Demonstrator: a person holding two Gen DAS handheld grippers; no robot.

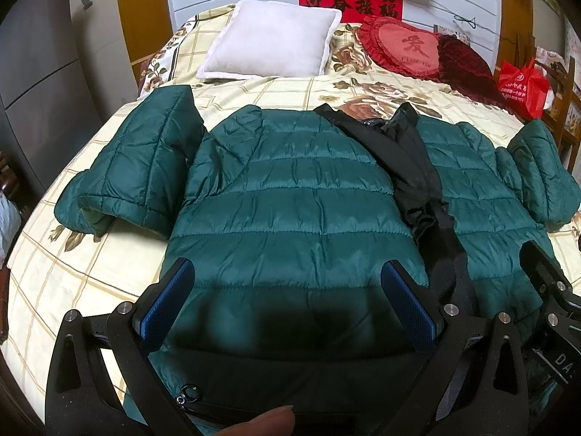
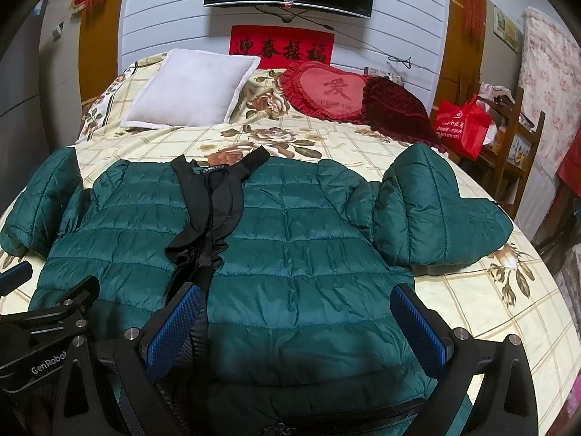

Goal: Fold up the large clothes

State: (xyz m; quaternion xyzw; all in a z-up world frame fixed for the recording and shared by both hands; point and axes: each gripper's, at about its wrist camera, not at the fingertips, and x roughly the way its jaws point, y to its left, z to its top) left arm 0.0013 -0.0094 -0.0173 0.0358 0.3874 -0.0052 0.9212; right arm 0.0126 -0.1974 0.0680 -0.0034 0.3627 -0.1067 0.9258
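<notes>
Both grippers, left gripper (image 1: 287, 309) and right gripper (image 2: 296, 327), are hovering wide open, gripping nothing, over the green jacket's (image 1: 290, 200) hem.

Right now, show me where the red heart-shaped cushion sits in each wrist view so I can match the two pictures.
Left wrist view: the red heart-shaped cushion lies upper right of centre, at the head of the bed.
Right wrist view: the cushion lies just right of centre, upper third.
Shared landmark: the white pillow sits to the cushion's left in both views, beyond the green puffer jacket.
</notes>
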